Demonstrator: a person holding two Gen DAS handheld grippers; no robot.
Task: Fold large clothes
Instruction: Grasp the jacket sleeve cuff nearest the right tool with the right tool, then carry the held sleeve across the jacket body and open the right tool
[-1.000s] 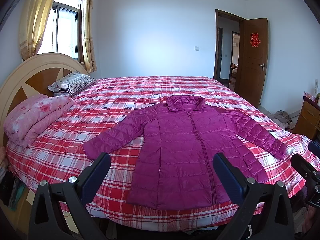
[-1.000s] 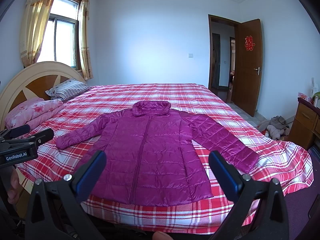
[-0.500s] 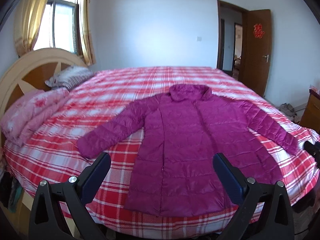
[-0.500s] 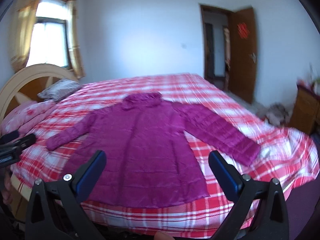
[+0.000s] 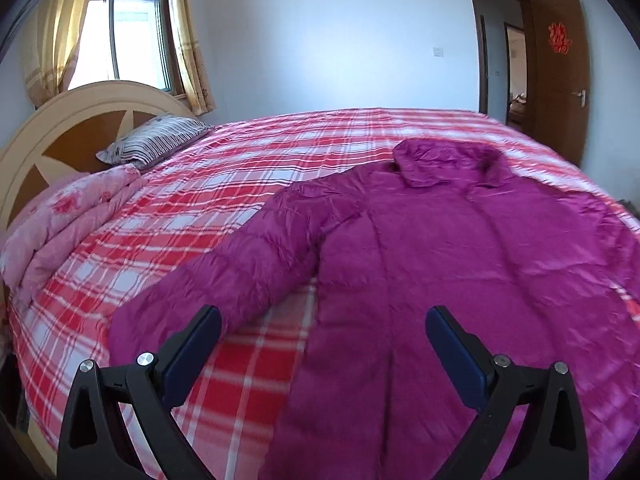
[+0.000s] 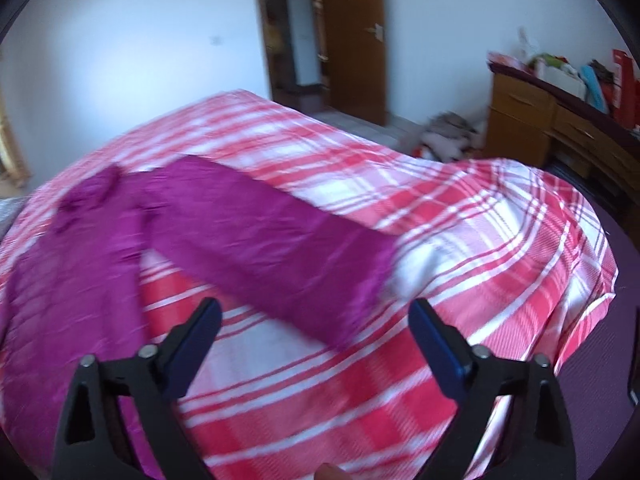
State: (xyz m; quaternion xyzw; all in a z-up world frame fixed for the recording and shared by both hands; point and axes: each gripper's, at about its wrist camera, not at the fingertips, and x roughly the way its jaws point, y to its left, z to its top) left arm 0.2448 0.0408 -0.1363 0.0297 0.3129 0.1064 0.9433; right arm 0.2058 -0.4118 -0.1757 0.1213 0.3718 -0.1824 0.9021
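Jaws spread wide and holding nothing, the left gripper (image 5: 320, 344) is hovering over the near end of one sleeve (image 5: 224, 284) of a magenta quilted jacket (image 5: 460, 264), while the right gripper (image 6: 316, 336), equally wide and empty, is hanging just short of the cuff of the other sleeve (image 6: 276, 248). The jacket is lying face up and flat, collar (image 5: 444, 160) pointing away and both sleeves angled outward, apparently so each can be pinched at its end and folded across the body; no fold is made yet. It is resting on a red-and-white plaid bedspread (image 5: 240, 184). Beyond it, a striped pillow (image 5: 156, 140) and pink quilt (image 5: 68, 224) are sitting by the arched headboard (image 5: 60, 132), beneath a curtained window (image 5: 128, 36); a wooden door (image 6: 356, 32) is standing open beside a cluttered dresser (image 6: 560, 128).
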